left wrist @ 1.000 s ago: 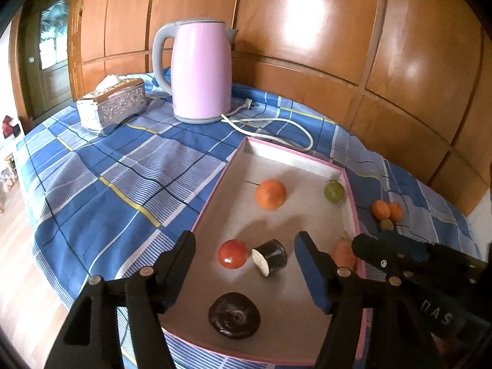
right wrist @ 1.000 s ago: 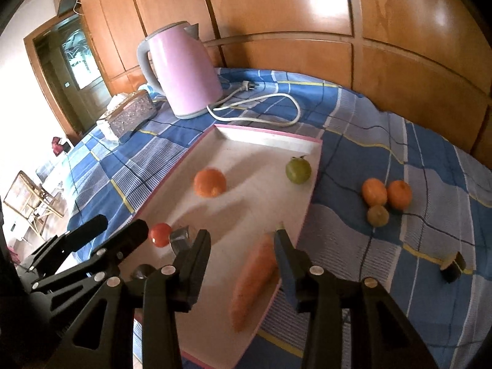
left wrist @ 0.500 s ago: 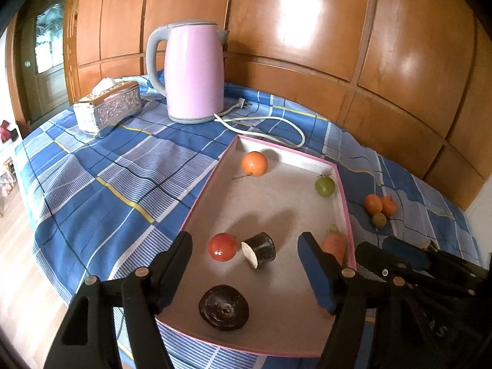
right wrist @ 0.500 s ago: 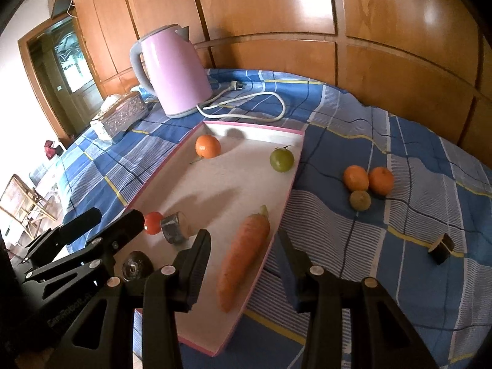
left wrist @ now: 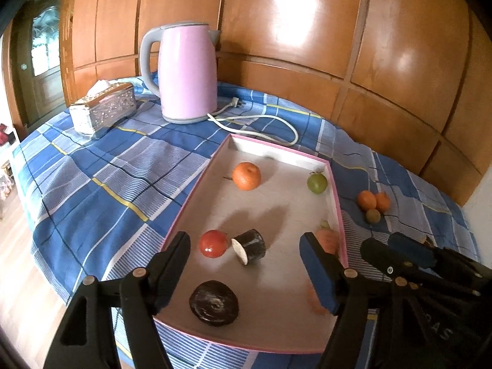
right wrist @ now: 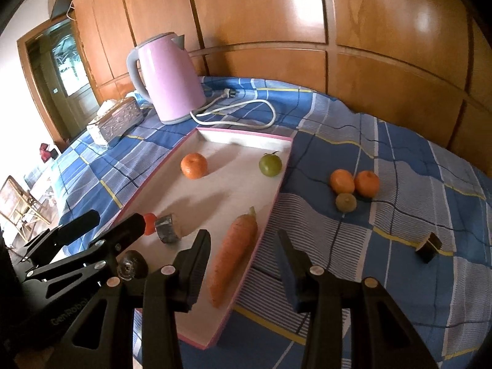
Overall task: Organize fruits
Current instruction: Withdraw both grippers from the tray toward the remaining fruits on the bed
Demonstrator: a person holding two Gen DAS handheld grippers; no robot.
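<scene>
Right wrist: carrot in tray, under right tool, narrow, empty.

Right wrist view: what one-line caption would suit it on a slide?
Open right gripper above a pink-rimmed tray holding a carrot; small fruits wait on the checked cloth.

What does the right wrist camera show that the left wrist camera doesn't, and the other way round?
Only the right wrist view shows the whole carrot along the tray's right edge, and a small dark piece alone on the tablecloth.

Only the left wrist view shows the dark round piece whole, and the tomato unblocked.

Both show the tray, an orange and a green fruit in it, the dark cut piece, the kettle, the tissue box, and three small fruits outside the tray.
</scene>
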